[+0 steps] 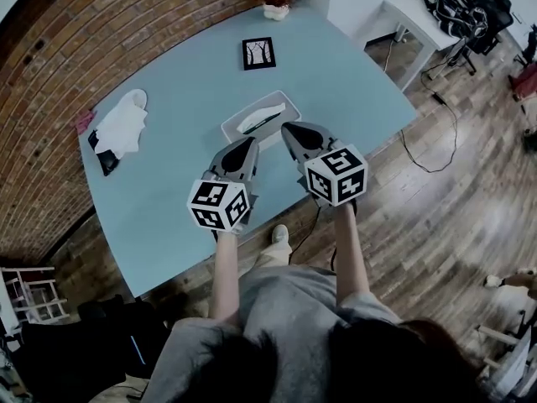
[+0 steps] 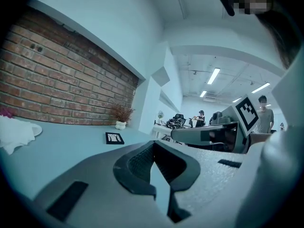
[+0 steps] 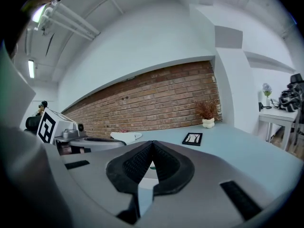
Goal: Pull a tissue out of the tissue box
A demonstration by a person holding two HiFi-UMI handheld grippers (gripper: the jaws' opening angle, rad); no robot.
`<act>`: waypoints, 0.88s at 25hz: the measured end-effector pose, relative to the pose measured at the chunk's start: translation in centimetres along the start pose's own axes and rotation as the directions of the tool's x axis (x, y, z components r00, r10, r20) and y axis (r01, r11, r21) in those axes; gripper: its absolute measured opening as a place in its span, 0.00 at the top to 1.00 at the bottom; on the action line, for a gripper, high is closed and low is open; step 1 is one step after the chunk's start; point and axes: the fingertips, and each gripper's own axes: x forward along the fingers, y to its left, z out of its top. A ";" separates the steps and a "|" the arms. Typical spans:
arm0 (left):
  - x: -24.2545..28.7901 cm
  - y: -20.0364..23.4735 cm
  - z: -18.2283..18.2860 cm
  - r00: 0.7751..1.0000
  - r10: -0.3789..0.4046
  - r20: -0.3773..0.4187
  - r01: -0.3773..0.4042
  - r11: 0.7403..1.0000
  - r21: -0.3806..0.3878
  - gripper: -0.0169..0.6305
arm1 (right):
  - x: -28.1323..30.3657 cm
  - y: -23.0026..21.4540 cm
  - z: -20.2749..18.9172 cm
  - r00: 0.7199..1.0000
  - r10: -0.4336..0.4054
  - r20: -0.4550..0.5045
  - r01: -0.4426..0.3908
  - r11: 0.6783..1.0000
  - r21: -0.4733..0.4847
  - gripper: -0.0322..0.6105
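Observation:
A grey tissue box [image 1: 261, 117] stands on the light blue table [image 1: 336, 82], with a white tissue [image 1: 252, 121] showing in its top slot. My left gripper [image 1: 248, 141] hovers just short of the box's near left corner, its jaws shut on nothing. My right gripper [image 1: 288, 127] is at the box's near right corner, also shut and empty. In the left gripper view the jaws [image 2: 153, 144] meet at their tips, and the right gripper [image 2: 209, 134] shows beside them. In the right gripper view the shut jaws [image 3: 152, 143] hide most of the box.
A black picture frame [image 1: 258, 53] lies beyond the box and a potted plant [image 1: 275, 7] stands at the far edge. A white cloth [image 1: 122, 126] lies at the left by the brick wall [image 1: 75, 49]. A white desk [image 1: 419, 15] and a floor cable [image 1: 436, 133] are at the right.

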 end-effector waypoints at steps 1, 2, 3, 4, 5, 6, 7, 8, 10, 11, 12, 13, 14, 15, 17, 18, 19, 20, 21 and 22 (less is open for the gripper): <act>0.5 0.6 0.1 1.000 -0.004 -0.002 0.004 1.000 -0.002 0.97 | 0.7 -0.4 0.1 1.000 -0.003 -0.009 0.003 1.000 -0.005 0.95; 0.9 1.3 0.2 1.000 -0.008 -0.004 0.008 1.000 -0.005 0.97 | 1.4 -0.7 0.0 1.000 -0.009 -0.021 0.009 1.000 -0.014 0.95; 1.2 1.8 0.2 1.000 -0.011 -0.006 0.011 1.000 -0.010 0.97 | 2.1 -1.1 0.0 0.999 -0.015 -0.034 0.014 1.000 -0.025 0.95; 1.5 2.4 0.2 1.000 -0.012 -0.007 0.012 1.000 -0.016 0.97 | 2.7 -1.4 -0.1 0.999 -0.019 -0.047 0.018 0.999 -0.037 0.95; 1.7 2.9 0.1 1.000 -0.011 -0.007 0.011 1.000 -0.022 0.97 | 3.2 -1.7 -0.2 0.998 -0.022 -0.055 0.020 0.999 -0.048 0.95; 1.9 3.3 0.1 1.000 -0.008 -0.007 0.008 1.000 -0.026 0.97 | 3.7 -2.0 -0.1 0.998 -0.025 -0.059 0.022 0.998 -0.058 0.95; 2.1 3.7 0.1 1.000 -0.006 -0.008 0.005 1.000 -0.030 0.97 | 4.2 -2.4 0.0 0.998 -0.027 -0.059 0.023 0.997 -0.067 0.95; 2.3 4.0 0.1 1.000 -0.004 -0.012 0.003 0.999 -0.034 0.97 | 4.5 -2.6 0.1 0.998 -0.025 -0.061 0.020 0.997 -0.077 0.95; 2.6 4.3 -0.3 1.000 0.000 -0.023 -0.001 0.999 -0.048 0.97 | 4.9 -2.9 0.1 0.997 -0.009 -0.082 0.001 0.995 -0.099 0.95; 2.7 4.3 -0.5 1.000 0.003 -0.028 -0.005 0.998 -0.055 0.97 | 5.1 -3.1 0.0 0.995 -0.001 -0.099 -0.010 0.994 -0.112 0.95; 2.8 4.3 -0.6 0.999 0.006 -0.032 -0.008 0.998 -0.061 0.97 | 5.3 -3.4 -0.1 0.993 0.004 -0.116 -0.019 0.992 -0.129 0.95; 3.0 4.3 -0.7 0.999 0.008 -0.035 -0.010 0.998 -0.066 0.97 | 5.5 -3.7 -0.2 0.991 0.008 -0.133 -0.028 0.989 -0.145 0.95; 3.2 4.3 -0.8 0.999 0.011 -0.040 -0.013 0.997 -0.072 0.97 | 5.8 -4.1 -0.3 0.989 0.014 -0.150 -0.038 0.986 -0.162 0.95; 3.4 4.4 -0.9 0.999 0.015 -0.045 -0.019 0.997 -0.079 0.97 | 6.1 -4.4 -0.3 0.986 0.023 -0.167 -0.053 0.983 -0.178 0.95; 3.7 4.7 -1.3 0.998 0.030 -0.057 -0.035 0.995 -0.096 0.97 | 6.9 -4.9 -0.4 0.978 0.048 -0.204 -0.092 0.973 -0.210 0.94; 3.8 4.8 -1.5 0.997 0.037 -0.062 -0.044 0.993 -0.105 0.97 | 7.3 -5.1 -0.5 0.972 0.062 -0.226 -0.115 0.968 -0.225 0.93; 3.9 4.9 -1.8 0.997 0.044 -0.067 -0.052 0.992 -0.113 0.97 | 7.6 -5.3 -0.8 0.965 0.077 -0.251 -0.140 0.960 -0.241 0.90; 4.0 5.0 -2.0 0.996 0.051 -0.071 -0.060 0.991 -0.120 0.97 | 8.0 -5.4 -1.0 0.956 0.092 -0.278 -0.167 0.951 -0.259 0.88; 4.1 5.1 -2.2 0.995 0.059 -0.074 -0.068 0.990 -0.125 0.97 | 8.4 -5.6 -1.3 0.946 0.105 -0.307 -0.195 0.940 -0.280 0.87; 4.1 5.2 -2.4 0.995 0.067 -0.077 -0.076 0.989 -0.130 0.97 | 8.9 -5.8 -1.7 0.934 0.118 -0.336 -0.225 0.927 -0.301 0.86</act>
